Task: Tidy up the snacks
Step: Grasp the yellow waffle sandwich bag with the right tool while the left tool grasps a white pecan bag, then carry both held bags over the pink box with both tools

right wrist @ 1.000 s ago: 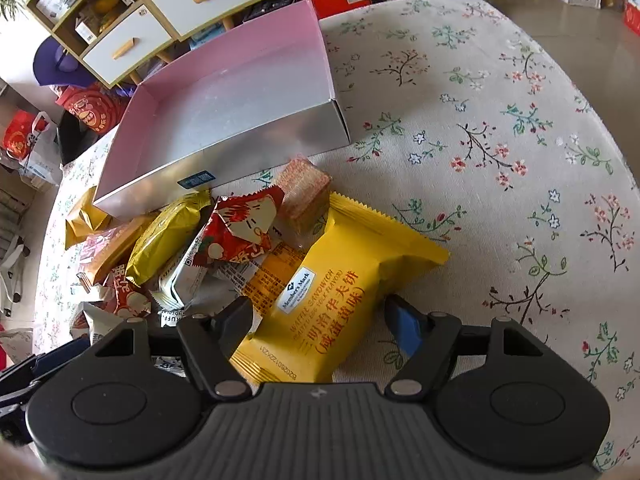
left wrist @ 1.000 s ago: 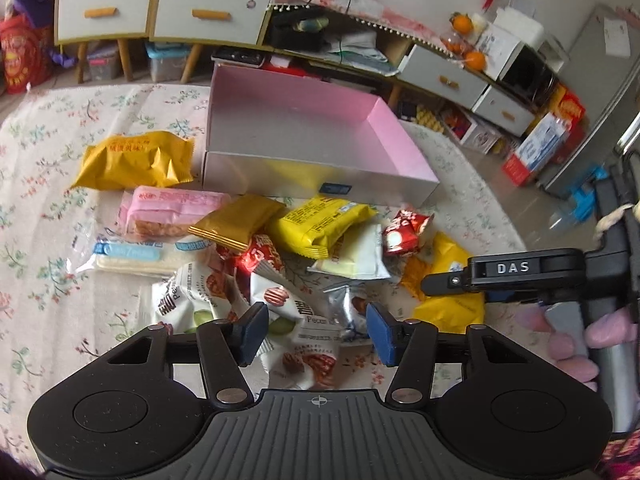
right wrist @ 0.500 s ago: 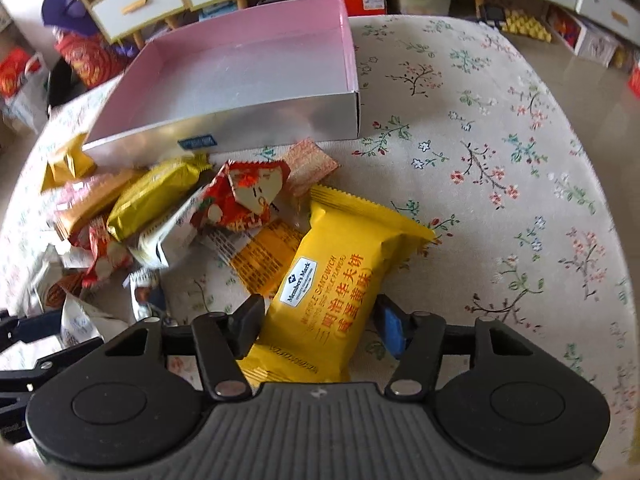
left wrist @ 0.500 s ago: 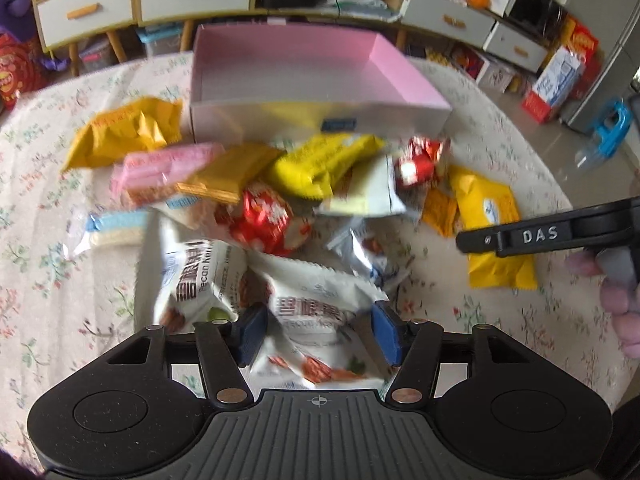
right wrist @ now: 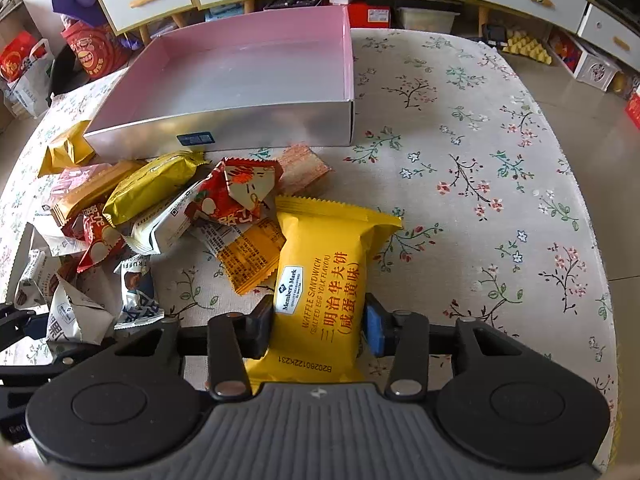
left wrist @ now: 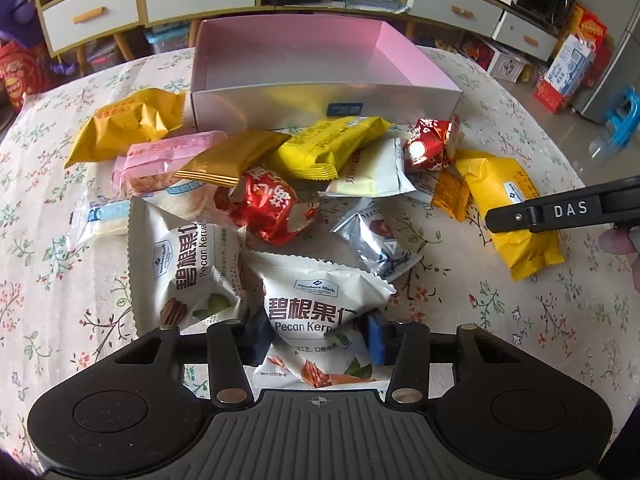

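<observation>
The right gripper (right wrist: 318,326) clamps the near end of one yellow waffle sandwich pack (right wrist: 325,280), its two pads pressed against the wrapper's sides; the pack lies on the floral tablecloth (right wrist: 480,184), apart from the box. The left gripper (left wrist: 316,334) straddles a white pecan kernel bag (left wrist: 320,308), both pads at the bag's edges, though I cannot tell whether they actually squeeze it. A second pecan kernel bag (left wrist: 188,268) sits just to its left, touching it. Beyond lie two red foil packets (left wrist: 268,208), one silver truffle sachet (left wrist: 376,244), one bright yellow bar (left wrist: 332,146), one gold bar (left wrist: 236,158), one pink pack (left wrist: 168,156) and one crumpled yellow pouch (left wrist: 128,126). One pink-lined box (left wrist: 320,80) stands open behind the heap, nothing inside it
</observation>
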{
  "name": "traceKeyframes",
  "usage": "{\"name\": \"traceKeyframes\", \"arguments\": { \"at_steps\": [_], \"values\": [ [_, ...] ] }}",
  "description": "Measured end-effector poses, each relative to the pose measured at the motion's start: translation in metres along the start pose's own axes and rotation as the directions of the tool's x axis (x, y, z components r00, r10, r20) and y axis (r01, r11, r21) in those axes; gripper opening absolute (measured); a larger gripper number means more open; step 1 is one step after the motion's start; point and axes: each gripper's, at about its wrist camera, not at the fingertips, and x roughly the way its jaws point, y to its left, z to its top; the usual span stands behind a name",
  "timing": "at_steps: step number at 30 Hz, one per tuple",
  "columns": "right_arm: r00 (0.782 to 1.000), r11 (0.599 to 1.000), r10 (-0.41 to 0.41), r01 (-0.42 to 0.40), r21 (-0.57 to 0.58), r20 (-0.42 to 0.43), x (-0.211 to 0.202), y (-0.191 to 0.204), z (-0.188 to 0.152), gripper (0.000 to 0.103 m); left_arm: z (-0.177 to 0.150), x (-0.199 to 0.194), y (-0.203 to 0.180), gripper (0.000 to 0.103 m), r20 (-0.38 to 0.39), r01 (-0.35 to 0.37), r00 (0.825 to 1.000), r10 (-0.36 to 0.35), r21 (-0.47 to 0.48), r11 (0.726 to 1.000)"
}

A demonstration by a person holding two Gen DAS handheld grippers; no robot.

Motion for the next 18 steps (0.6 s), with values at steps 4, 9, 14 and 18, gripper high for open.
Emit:
{"name": "traceKeyframes", "arguments": {
  "at_steps": [4, 9, 14, 18],
  "values": [
    [1.000, 1.000, 0.002, -0.002, 0.002, 0.027, -0.006, -0.003, 0.001, 0.036, -0.001, -0.004, 0.003, 0.041, 0.002, 0.013, 1.000, -0.013, -0.008, 1.000],
    [0.999, 1.000, 0.008, -0.009, 0.006, 0.054, -0.014, -0.004, 0.002, 0.036, -0.001, -0.016, 0.000, 0.041, 0.029, 0.033, 0.999, -0.033, -0.005, 0.999],
    [0.997, 1.000, 0.016, -0.018, 0.017, 0.080, -0.024, -0.005, 0.004, 0.035, 0.002, -0.028, -0.002, 0.041, 0.059, 0.043, 0.997, -0.042, -0.017, 0.999],
    [0.995, 0.999, 0.026, -0.030, 0.042, 0.100, -0.030, -0.005, 0.008, 0.035, 0.010, -0.039, -0.001, 0.041, 0.086, 0.051, 0.995, -0.047, -0.044, 0.998]
  ]
}}
